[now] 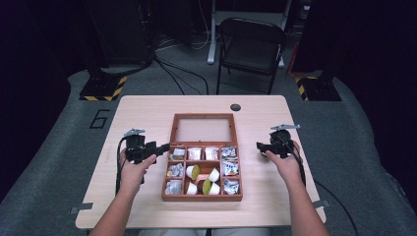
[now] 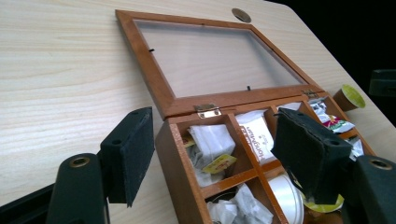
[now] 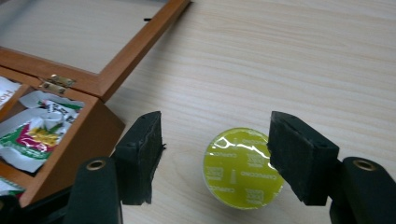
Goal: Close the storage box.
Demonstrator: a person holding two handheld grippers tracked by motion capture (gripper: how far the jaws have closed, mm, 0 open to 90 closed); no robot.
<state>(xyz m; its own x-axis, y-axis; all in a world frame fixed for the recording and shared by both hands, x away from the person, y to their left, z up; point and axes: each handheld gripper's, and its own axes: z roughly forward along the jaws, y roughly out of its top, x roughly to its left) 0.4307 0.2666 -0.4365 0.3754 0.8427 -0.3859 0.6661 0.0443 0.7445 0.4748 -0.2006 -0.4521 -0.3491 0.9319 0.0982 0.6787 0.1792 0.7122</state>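
Both forearms reach in over the pale table, either side of the wooden box, its glass lid laid flat open. Left gripper gapes empty at the box's corner; right gripper, jaws wide, straddles a green-topped capsule without touching.

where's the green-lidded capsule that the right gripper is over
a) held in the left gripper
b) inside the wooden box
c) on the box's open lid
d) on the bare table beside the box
d: in the right gripper view the green-lidded capsule stands on the table beside the wooden box, between the open jaws of the right gripper.
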